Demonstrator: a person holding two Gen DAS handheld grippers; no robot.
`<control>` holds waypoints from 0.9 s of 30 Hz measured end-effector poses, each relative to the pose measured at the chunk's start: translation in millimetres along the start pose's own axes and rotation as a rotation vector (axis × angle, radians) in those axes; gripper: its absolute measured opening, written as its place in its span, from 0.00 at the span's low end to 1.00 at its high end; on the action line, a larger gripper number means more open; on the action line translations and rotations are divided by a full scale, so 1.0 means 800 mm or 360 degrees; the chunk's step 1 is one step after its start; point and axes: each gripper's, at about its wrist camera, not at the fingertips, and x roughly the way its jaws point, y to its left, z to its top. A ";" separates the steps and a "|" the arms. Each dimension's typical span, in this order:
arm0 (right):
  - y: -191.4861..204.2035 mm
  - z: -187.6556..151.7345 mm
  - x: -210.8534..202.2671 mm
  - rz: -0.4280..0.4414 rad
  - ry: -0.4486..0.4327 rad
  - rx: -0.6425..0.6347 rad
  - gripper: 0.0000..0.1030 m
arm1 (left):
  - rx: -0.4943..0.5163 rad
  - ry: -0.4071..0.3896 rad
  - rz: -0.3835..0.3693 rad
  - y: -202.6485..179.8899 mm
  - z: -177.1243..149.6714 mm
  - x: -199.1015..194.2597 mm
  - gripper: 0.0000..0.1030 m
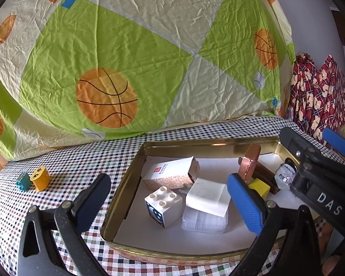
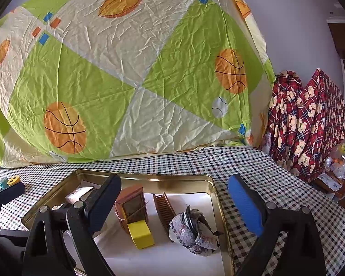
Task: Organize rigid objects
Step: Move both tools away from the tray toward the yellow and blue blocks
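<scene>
Basketball-print quilt (image 1: 131, 53) behind checkered tablecloth (image 1: 85, 161); white wall (image 2: 294, 23).

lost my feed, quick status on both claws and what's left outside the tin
Both claws open, empty: left claw, right claw over gold tin. Yellow block and teal block on cloth, outside tin. Path clear.

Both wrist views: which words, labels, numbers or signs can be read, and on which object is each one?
"DAS": white letters on the black body of the right gripper, cut off at the picture edge.
Small carton in the tin tray: red mark and print, too small to read.
White toy brick: blue picture only, no letters.
</scene>
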 end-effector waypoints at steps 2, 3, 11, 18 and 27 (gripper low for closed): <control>0.000 0.000 0.000 -0.0002 0.0000 0.0000 0.93 | 0.0009 -0.0003 -0.0004 -0.001 0.000 -0.001 1.00; 0.000 0.000 0.000 -0.0002 -0.0001 -0.0001 0.93 | 0.0011 -0.0003 -0.0003 -0.002 0.000 0.000 1.00; -0.001 -0.001 -0.002 -0.0020 -0.0008 -0.0007 0.93 | -0.0003 -0.0016 0.0014 0.000 -0.002 -0.004 1.00; 0.004 -0.001 -0.007 -0.0045 -0.0024 -0.0018 0.93 | 0.0005 -0.0044 0.0039 0.000 -0.006 -0.015 1.00; 0.015 -0.004 -0.015 -0.0056 -0.0033 -0.0054 0.93 | 0.0010 -0.0106 0.0036 0.009 -0.012 -0.034 1.00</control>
